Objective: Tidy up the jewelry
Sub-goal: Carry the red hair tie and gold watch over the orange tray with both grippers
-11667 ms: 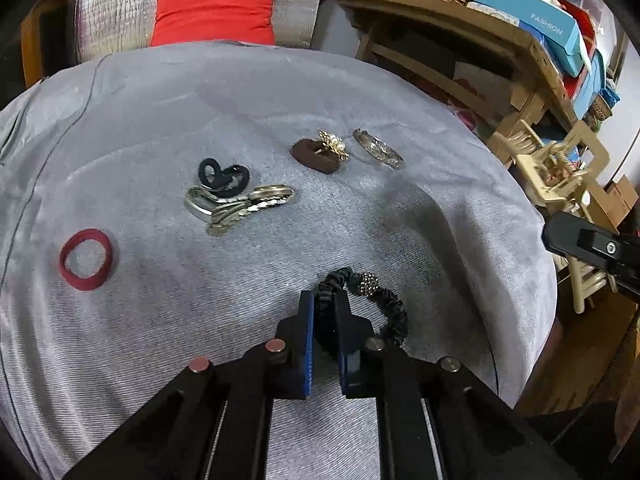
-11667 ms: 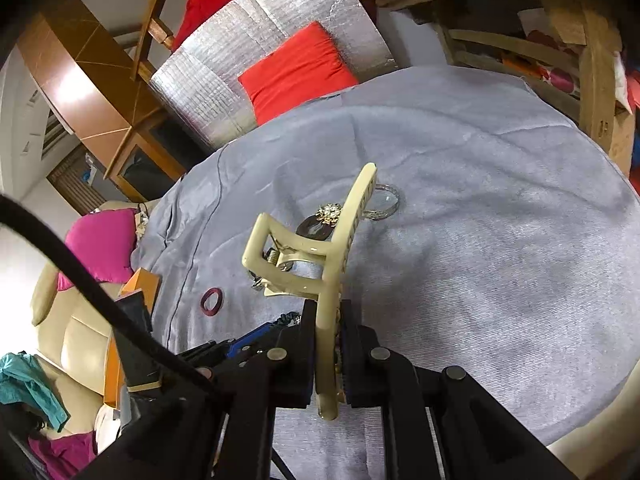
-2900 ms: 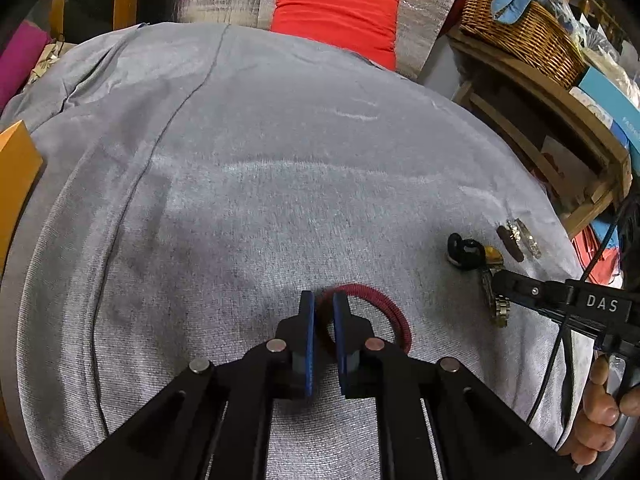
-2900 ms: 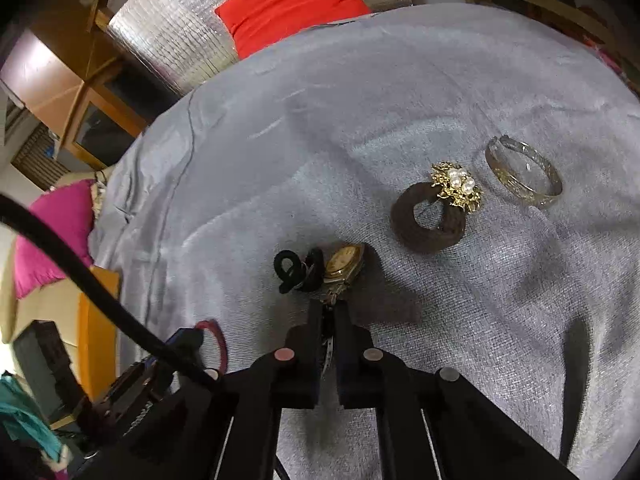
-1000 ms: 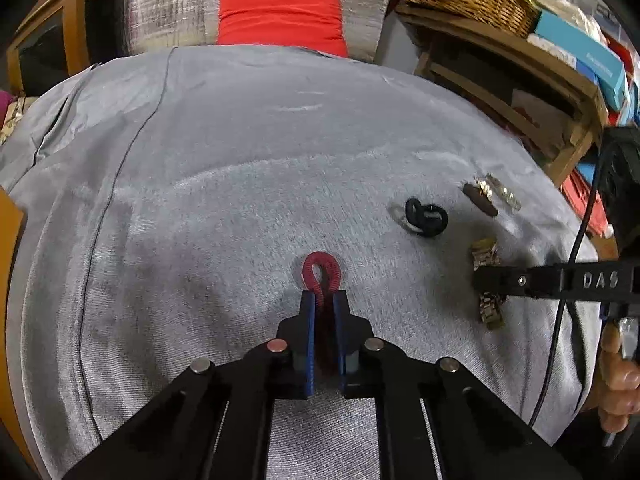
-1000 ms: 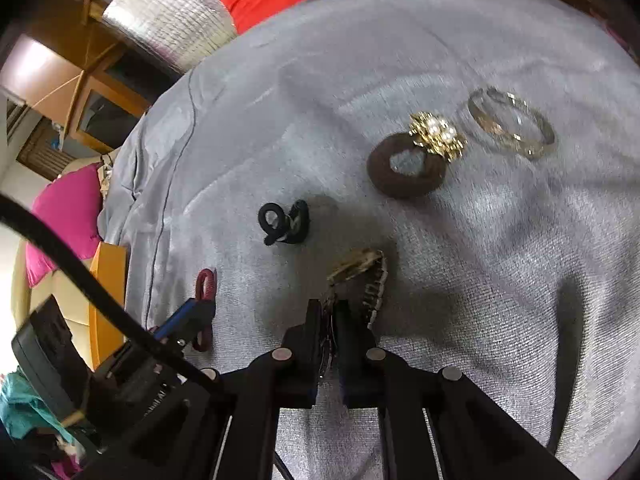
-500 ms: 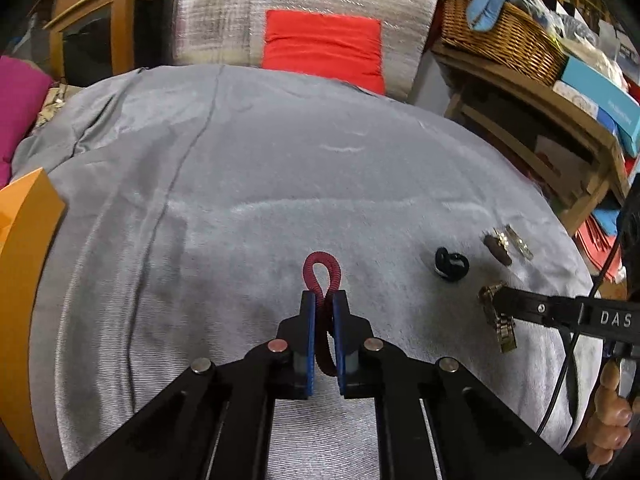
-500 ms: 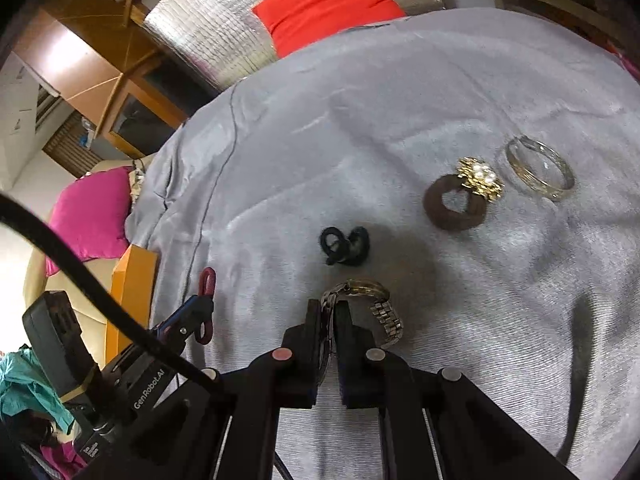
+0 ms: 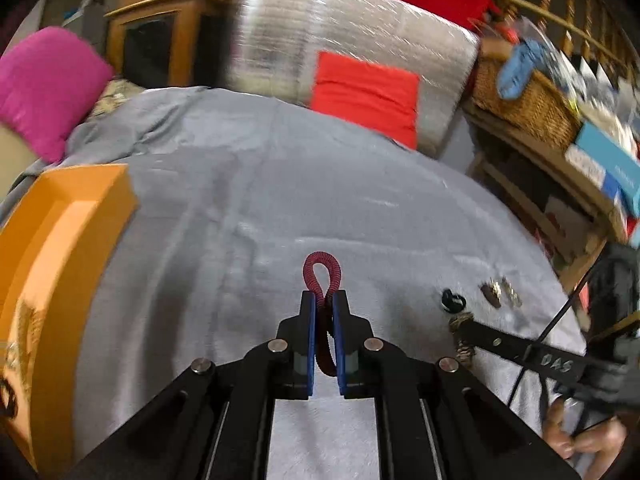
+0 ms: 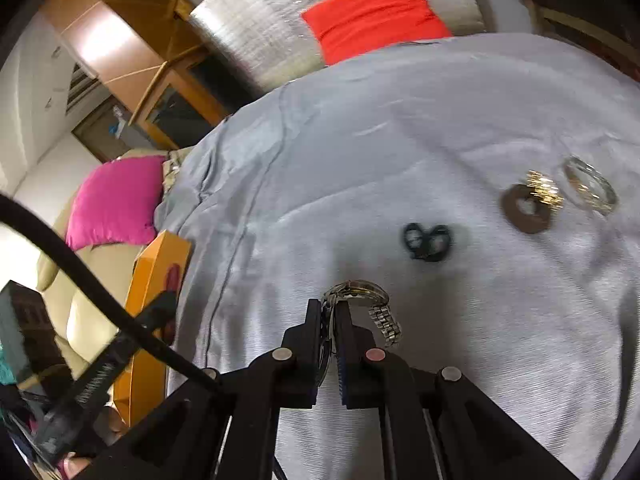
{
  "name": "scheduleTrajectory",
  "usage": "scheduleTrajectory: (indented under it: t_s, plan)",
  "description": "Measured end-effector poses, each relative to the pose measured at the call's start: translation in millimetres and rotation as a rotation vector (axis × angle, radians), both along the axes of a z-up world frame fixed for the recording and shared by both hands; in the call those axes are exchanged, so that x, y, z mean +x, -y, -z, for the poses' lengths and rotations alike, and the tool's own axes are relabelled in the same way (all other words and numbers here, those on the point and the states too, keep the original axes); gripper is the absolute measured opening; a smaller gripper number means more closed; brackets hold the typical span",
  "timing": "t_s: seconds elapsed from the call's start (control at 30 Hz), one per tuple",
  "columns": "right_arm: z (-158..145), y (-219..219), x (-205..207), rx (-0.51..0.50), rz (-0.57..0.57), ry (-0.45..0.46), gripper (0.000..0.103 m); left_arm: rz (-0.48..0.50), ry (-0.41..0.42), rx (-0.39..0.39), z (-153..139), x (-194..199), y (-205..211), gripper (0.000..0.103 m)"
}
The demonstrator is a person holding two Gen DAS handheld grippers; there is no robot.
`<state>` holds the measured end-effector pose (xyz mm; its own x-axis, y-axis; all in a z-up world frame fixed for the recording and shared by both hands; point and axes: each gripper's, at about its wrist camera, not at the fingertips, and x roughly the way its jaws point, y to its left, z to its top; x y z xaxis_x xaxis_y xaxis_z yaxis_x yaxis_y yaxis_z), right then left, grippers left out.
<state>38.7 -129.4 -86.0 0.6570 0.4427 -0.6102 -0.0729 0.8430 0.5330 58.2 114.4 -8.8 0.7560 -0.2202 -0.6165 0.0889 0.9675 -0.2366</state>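
Observation:
My left gripper [image 9: 324,300] is shut on a red hair tie [image 9: 322,272], whose loop sticks up past the blue pads, lifted above the grey cloth [image 9: 248,216]. My right gripper [image 10: 329,310] is shut on a metal wristwatch [image 10: 366,294]; its link band hangs down to the right. In the left wrist view the right gripper [image 9: 460,326] reaches in from the right with the watch. A black hair tie [image 10: 427,242], a brown hair tie with a gold flower [image 10: 528,206] and a silver bangle [image 10: 590,186] lie on the cloth. An orange box [image 9: 48,256] stands at the left.
A red cushion [image 9: 366,94] leans on a silver-wrapped block [image 9: 340,36] at the back. A pink cushion [image 9: 44,84] lies far left. Wooden shelves with a wicker basket [image 9: 528,104] stand at the right. A person's hand [image 9: 576,436] holds the right gripper.
Both grippers have risen and swung left with their loads. The orange box has come into view at the left, and the pieces on the cloth look smaller and farther right.

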Motion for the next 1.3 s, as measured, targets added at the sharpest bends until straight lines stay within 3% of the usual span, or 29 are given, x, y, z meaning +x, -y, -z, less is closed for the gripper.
scheduleTrajectory:
  t_s: [0.07,0.27,0.4,0.6,0.77,1.0,1.3]
  plan:
    - [-3,-13,-1,0.005,-0.02,0.011,0.008,-0.039,0.025,-0.006,-7,-8,-16,0.008]
    - [-23,-79,-2,-0.027,-0.12,0.024,0.008,-0.217,0.141,0.079,-28,-39,-83,0.008]
    - [-51,-146,6,-0.059,-0.212,0.065,0.008,-0.362,0.173,0.075,-32,-58,-144,0.008]
    - [-86,-242,16,-0.063,-0.345,0.125,0.008,-0.51,0.152,0.063,-26,-73,-208,0.008]
    - [-94,-312,24,-0.061,-0.431,0.142,0.008,-0.606,0.089,0.066,-12,-76,-246,0.008]
    - [-78,-381,42,-0.057,-0.508,0.079,0.008,-0.671,-0.012,0.002,14,-77,-292,0.008]
    - [-50,-412,40,-0.07,-0.565,0.025,0.008,-0.61,-0.089,-0.082,38,-76,-323,0.008]
